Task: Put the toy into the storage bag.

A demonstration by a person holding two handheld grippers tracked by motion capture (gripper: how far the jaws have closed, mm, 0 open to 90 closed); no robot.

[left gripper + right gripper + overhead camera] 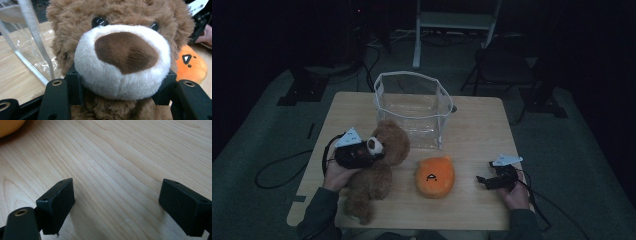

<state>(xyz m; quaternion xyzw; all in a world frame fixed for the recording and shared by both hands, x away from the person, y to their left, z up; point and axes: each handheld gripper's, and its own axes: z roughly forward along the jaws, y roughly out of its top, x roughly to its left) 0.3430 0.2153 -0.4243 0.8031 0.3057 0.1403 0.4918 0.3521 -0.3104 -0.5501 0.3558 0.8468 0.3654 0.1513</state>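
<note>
A: What is the left hand-held gripper [371, 150] doing?

B: It is clamping the teddy bear [379, 167] by the muzzle. In the left gripper view the two black pads are pressing into the white snout [117, 75] from either side, just under the brown nose.

A: And where is the bear sitting?

B: It is lying on the near left part of the bench [477, 130], head towards the clear plastic bag [412, 107], which is standing open and upright just behind it. Its legs are pointing towards the person's left sleeve.

A: Anything beside it?

B: An orange plush toy [434, 176] is resting on the bench just to the bear's right, apart from both grippers. It is also peeking in at the right edge of the left gripper view [191, 65].

A: The right hand-held gripper [484, 181]?

B: It is lying low over the bench near the right edge, jaws standing wide apart with bare wood between them and nothing held.
</note>
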